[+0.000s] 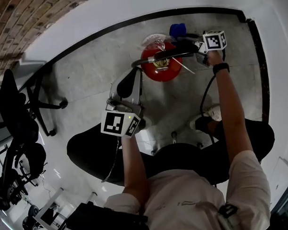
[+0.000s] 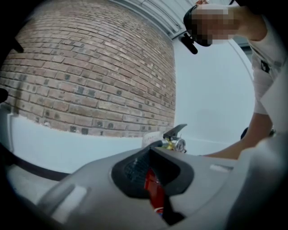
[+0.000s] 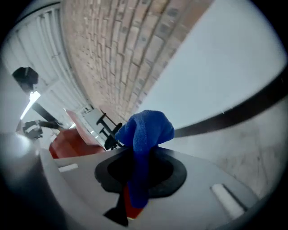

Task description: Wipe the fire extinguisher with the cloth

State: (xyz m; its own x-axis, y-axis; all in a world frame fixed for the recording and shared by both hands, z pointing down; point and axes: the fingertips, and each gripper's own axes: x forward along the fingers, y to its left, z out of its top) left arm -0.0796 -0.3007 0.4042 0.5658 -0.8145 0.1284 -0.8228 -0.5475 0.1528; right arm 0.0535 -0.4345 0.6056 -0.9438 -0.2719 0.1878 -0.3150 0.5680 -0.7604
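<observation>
On the grey floor [image 1: 86, 76], the red fire extinguisher [image 1: 157, 64] stands upright below me, my left gripper [image 2: 150, 150] just beside its body, jaws drawn together on nothing, my right gripper [image 3: 141, 155] near its valve head, jaws clamped on the blue cloth [image 3: 146, 130].
</observation>
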